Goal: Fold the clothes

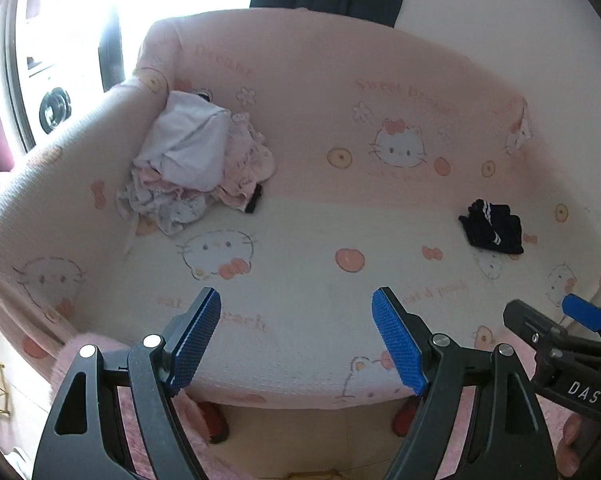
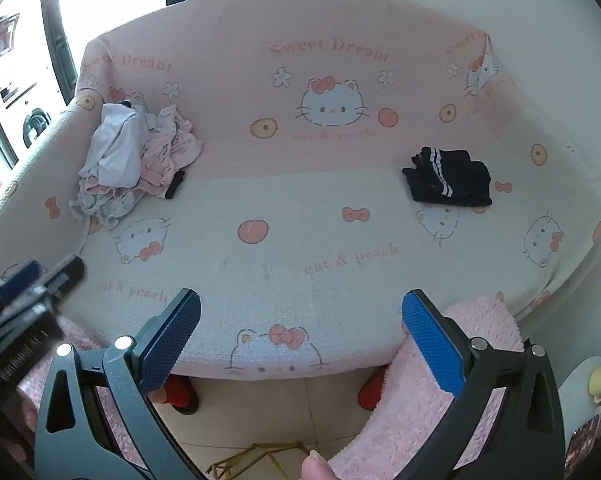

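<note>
A loose pile of white and pink clothes [image 1: 192, 160] lies at the back left of the sofa seat, also in the right wrist view [image 2: 132, 160]. A folded dark garment with white stripes [image 1: 492, 226] lies at the right of the seat, also in the right wrist view [image 2: 448, 178]. My left gripper [image 1: 298, 340] is open and empty in front of the seat's front edge. My right gripper [image 2: 300, 336] is open and empty there too, beside the left one; it shows in the left wrist view [image 1: 556, 324].
The sofa [image 2: 300, 248] wears a pink and white cat-print cover with raised arms on both sides. A fluffy pink rug [image 2: 420, 400] lies on the tiled floor in front. A gold wire object [image 2: 244, 464] sits on the floor below. A window [image 1: 60, 40] is at far left.
</note>
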`<state>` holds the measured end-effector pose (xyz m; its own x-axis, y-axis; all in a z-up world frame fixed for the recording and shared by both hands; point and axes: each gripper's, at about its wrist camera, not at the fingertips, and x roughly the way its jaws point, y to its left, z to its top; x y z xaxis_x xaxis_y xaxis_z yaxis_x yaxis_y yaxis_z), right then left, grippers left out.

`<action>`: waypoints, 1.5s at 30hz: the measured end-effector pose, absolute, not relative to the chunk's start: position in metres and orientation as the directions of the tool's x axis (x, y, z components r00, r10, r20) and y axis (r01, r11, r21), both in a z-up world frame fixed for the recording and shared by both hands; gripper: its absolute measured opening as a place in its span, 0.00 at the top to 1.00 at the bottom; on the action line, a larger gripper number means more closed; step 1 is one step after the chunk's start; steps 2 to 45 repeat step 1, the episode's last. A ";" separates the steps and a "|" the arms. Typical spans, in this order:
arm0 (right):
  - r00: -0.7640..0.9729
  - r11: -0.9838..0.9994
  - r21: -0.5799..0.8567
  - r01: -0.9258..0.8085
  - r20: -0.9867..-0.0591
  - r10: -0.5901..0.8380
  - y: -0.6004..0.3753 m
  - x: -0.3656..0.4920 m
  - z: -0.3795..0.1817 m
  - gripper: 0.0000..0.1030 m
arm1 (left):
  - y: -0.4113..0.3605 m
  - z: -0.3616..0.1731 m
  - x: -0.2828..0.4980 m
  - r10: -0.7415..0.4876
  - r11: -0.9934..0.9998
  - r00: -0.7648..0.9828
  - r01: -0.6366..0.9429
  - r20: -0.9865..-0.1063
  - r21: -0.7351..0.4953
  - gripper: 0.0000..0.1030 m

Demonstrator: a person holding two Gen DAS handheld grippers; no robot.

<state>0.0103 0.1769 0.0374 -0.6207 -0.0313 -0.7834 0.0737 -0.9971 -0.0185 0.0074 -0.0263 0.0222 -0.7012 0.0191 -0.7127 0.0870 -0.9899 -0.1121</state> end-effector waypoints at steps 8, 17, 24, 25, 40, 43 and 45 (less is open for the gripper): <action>-0.621 -0.997 -0.024 0.077 -0.783 -0.029 0.177 0.011 0.037 0.01 | -0.024 0.022 0.007 0.024 -0.991 -0.701 0.079 -0.712 -0.112 0.22; -0.621 -0.997 -0.024 0.077 -0.783 -0.029 0.177 0.011 0.037 0.01 | -0.024 0.022 0.007 0.024 -0.991 -0.701 0.079 -0.712 -0.112 0.22; -0.621 -0.997 -0.024 0.077 -0.783 -0.029 0.177 0.011 0.037 0.01 | -0.024 0.022 0.007 0.024 -0.991 -0.701 0.079 -0.712 -0.112 0.22; -0.621 -0.997 -0.024 0.077 -0.783 -0.029 0.177 0.011 0.037 0.01 | -0.024 0.022 0.007 0.024 -0.991 -0.701 0.079 -0.712 -0.112 0.22; -0.621 -0.997 -0.024 0.077 -0.783 -0.029 0.177 0.011 0.037 0.01 | -0.024 0.022 0.007 0.024 -0.991 -0.701 0.079 -0.712 -0.112 0.22; -0.621 -0.997 -0.024 0.077 -0.783 -0.029 0.177 0.011 0.037 0.01 | -0.024 0.022 0.007 0.024 -0.991 -0.701 0.079 -0.712 -0.112 0.22; -0.621 -0.997 -0.024 0.077 -0.783 -0.029 0.177 0.011 0.037 0.01 | -0.024 0.022 0.007 0.024 -0.991 -0.701 0.079 -0.712 -0.112 0.22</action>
